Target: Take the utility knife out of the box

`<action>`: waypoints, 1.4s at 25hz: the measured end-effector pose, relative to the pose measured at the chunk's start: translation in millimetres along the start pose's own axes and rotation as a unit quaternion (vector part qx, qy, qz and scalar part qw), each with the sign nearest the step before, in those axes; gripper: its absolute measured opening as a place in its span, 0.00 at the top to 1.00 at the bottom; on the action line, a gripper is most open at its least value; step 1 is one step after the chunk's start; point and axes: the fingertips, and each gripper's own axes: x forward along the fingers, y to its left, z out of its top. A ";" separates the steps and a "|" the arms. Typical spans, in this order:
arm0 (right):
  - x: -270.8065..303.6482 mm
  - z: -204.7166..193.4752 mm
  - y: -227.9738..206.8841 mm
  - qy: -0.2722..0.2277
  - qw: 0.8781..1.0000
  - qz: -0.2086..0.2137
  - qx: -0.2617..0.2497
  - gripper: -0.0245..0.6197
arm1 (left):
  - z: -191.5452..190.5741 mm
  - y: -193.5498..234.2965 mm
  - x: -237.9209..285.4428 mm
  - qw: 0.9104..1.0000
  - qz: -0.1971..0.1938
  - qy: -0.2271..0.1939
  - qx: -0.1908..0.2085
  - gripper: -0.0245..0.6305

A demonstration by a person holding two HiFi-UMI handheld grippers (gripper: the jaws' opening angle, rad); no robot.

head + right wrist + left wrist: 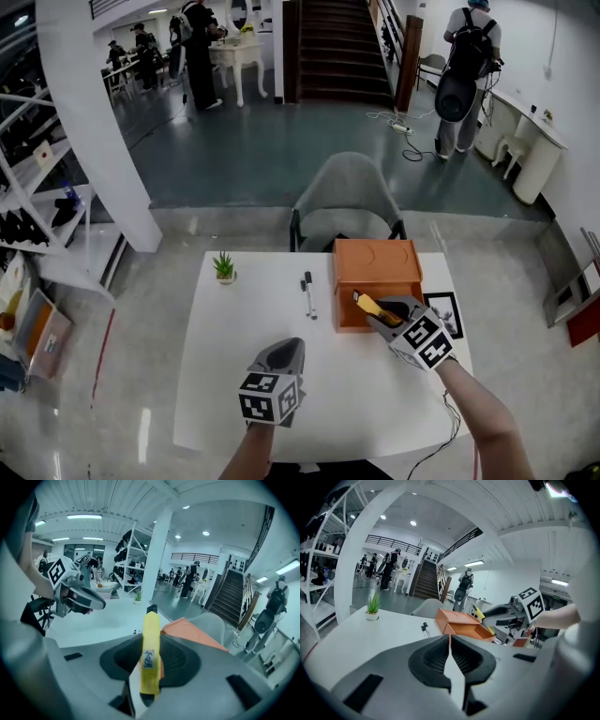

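Since I want utility knife [151, 625] out, my right gripper [151, 645] clamps its yellow middle, just over orange box [376, 269]; left gripper [450, 645] shut, empty, parked aside.

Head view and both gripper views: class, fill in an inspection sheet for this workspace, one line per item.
Surface: white table, mostly bare.
Job's things: yellow utility knife held just above the near edge of the orange box.
Clutter: potted plant, two pens, black-framed card beside the box.
Grippers: left gripper shut, empty; right gripper shut on the knife.
Cables: thin cable at the table's right edge; floor cord.
Surroundings: grey chair, stairs, people standing.
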 end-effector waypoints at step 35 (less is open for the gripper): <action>-69.4 4.5 50.9 -0.142 0.959 -0.106 0.221 0.79 | 5.5 5.0 -13.5 0.999 -0.006 0.000 0.037 0.93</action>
